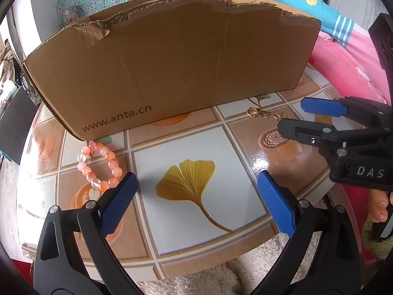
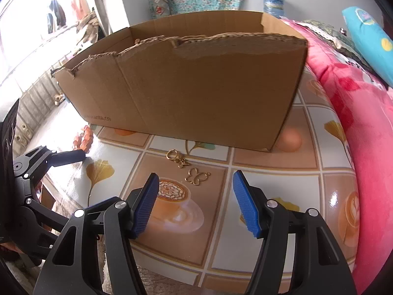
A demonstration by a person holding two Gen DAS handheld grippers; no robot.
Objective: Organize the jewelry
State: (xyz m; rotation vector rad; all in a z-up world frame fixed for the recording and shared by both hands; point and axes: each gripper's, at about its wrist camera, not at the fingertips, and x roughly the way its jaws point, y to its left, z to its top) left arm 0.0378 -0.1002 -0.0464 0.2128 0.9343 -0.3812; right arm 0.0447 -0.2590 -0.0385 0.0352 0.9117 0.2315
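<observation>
Right gripper (image 2: 194, 206), jaws apart & empty, sits just short of the gold butterfly charm (image 2: 197, 176), dead ahead btwn its fingers, long axis crosswise. Left gripper (image 1: 196, 194) also spread; bead bracelet (image 1: 99, 164) lies just off its left finger, near the cardboard box (image 1: 172, 68)

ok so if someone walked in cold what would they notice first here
Probably the big torn cardboard box standing across the back of the patterned table. Next, the pink bead bracelet lying by the box's left corner, just ahead of the open left tool. The open right tool points at small gold butterfly charms lying in front of the box.
</observation>
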